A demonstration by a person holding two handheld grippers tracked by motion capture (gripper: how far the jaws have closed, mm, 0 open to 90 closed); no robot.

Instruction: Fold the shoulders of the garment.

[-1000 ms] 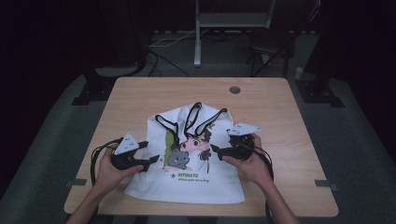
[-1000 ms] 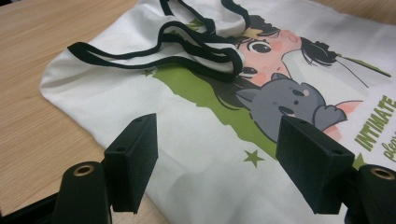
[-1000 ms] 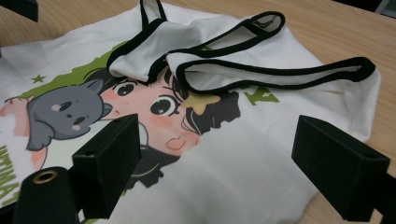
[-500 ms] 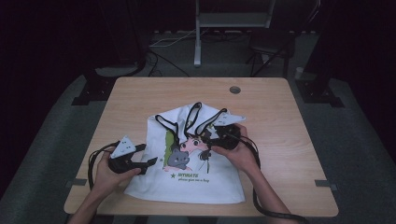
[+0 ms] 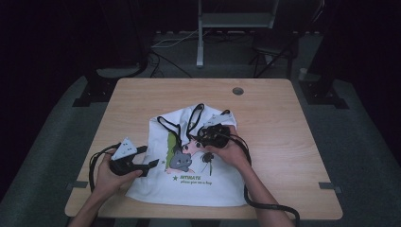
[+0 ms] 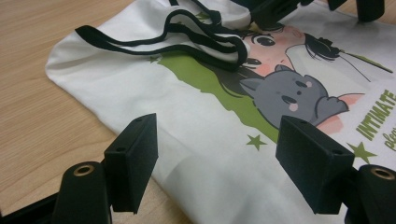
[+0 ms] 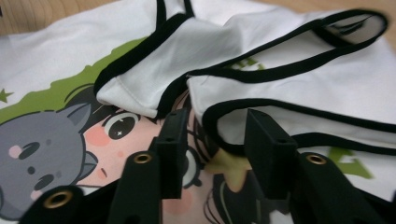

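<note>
The white sleeveless cotton top with black trim and a cartoon print [image 5: 189, 165] lies flat on the near half of the wooden desk [image 5: 274, 118], hem toward the near edge, straps toward the far edge, so its long axis runs near to far. Folding looks barely begun: only the straps are bunched. The right gripper [image 7: 212, 135] has just been closing its jaws around a black-edged strap [image 7: 280, 112], not yet clearly pinching it. The left gripper [image 6: 217, 154] hovers at the top's left edge, jaws spread, holding nothing.
</note>
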